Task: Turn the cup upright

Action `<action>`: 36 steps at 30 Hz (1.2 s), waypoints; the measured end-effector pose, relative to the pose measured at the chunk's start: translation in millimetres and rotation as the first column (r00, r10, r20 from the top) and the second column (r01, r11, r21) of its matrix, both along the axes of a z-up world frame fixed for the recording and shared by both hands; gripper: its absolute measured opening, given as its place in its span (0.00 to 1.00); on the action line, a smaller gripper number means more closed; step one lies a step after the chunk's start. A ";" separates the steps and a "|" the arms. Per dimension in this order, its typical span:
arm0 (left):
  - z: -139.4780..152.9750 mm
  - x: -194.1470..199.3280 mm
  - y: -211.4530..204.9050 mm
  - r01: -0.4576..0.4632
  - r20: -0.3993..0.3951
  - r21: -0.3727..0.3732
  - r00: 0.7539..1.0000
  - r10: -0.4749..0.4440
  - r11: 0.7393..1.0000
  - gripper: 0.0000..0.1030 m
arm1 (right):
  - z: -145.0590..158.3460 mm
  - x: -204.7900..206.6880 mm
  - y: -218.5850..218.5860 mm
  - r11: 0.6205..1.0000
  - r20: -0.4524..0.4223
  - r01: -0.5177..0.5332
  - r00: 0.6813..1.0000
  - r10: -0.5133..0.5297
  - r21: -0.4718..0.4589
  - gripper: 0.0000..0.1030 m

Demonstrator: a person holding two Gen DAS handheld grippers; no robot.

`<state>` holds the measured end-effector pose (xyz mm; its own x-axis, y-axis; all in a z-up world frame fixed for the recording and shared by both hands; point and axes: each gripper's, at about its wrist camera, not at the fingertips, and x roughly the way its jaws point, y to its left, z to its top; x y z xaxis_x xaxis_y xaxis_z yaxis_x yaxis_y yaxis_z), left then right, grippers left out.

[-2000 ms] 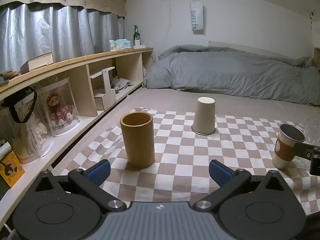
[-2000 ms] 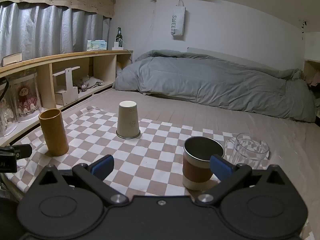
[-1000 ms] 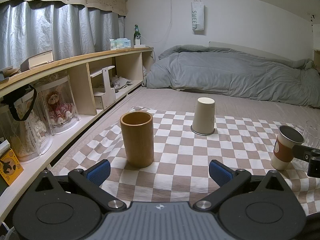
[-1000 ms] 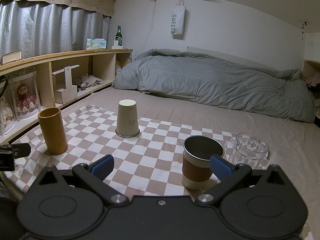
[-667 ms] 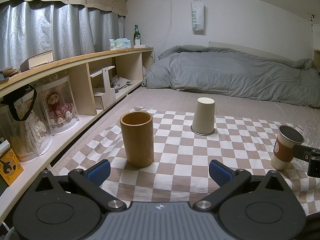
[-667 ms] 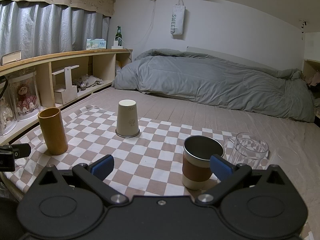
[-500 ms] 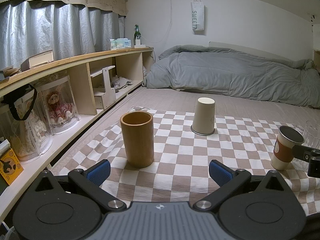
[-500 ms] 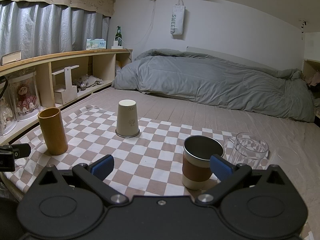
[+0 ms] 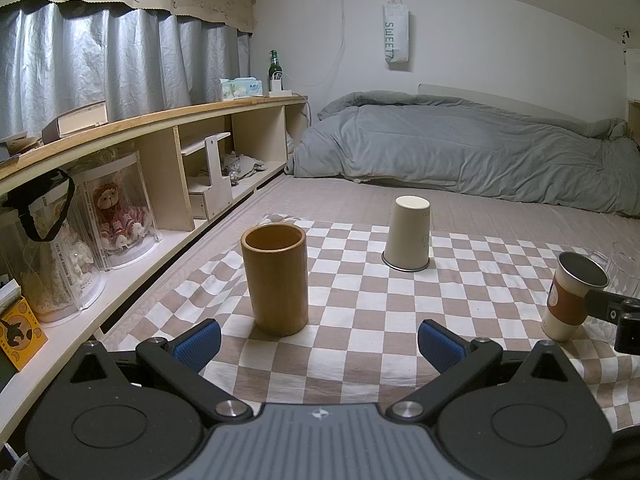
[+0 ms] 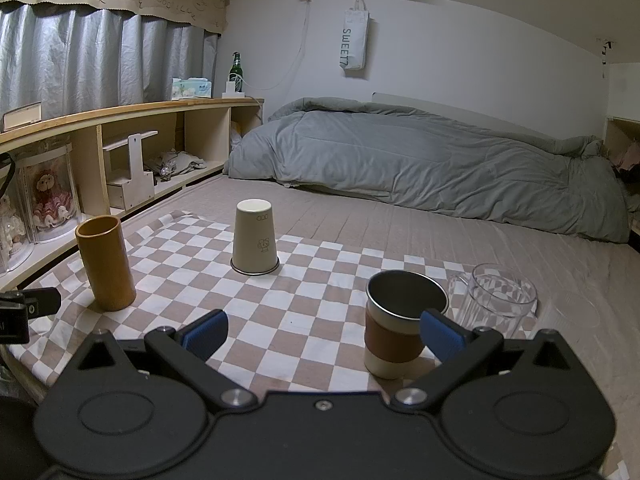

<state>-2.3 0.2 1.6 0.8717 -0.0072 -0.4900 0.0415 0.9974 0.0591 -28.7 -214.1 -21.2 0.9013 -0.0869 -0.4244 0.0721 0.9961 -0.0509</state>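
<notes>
Nothing had shifted over the last second: both jaws stayed spread wide and empty, the left gripper just short of the bamboo cup, the right gripper beside the sleeved cup, while the cream cup stood inverted farther ahead on the checkered cloth.

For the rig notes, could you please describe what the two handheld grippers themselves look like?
Both match. The left gripper and right gripper each have a black plastic body with two round discs, angled black arms joined by silver pivot bolts, and blue ribbed pads at the fingertips. The left body carries a grey ridged centre plate; the right one's centre is plain black. No cables or sleeves are visible.
</notes>
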 end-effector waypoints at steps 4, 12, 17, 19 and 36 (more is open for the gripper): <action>0.0 0.1 0.2 0.000 0.000 -0.001 1.000 0.000 1.000 1.00 | 0.0 0.0 -0.3 1.000 0.000 0.000 1.000 0.000 0.001 1.00; 0.1 -0.2 0.5 0.000 0.000 -0.002 1.000 0.000 1.000 1.00 | 0.0 0.1 -0.9 1.000 0.000 0.000 1.000 0.000 0.001 1.00; -0.2 0.3 0.3 0.001 0.000 -0.001 1.000 -0.001 1.000 1.00 | 0.1 0.0 -0.8 1.000 0.000 0.000 1.000 0.000 0.001 1.00; 0.1 -0.2 0.4 0.000 0.001 -0.001 1.000 0.000 1.000 1.00 | 0.2 0.0 -0.8 1.000 0.000 0.000 1.000 0.000 0.001 1.00; -5.4 2.2 -1.9 0.002 -0.002 -0.008 1.000 -0.002 1.000 1.00 | 0.3 -0.2 0.4 1.000 0.001 -0.009 1.000 0.009 0.000 1.00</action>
<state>-0.1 -1.7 -3.8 0.8708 -0.0135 -0.4915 0.0440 0.9977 0.0506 -28.9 -213.8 -20.9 0.9024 -0.0791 -0.4235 0.0636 0.9967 -0.0506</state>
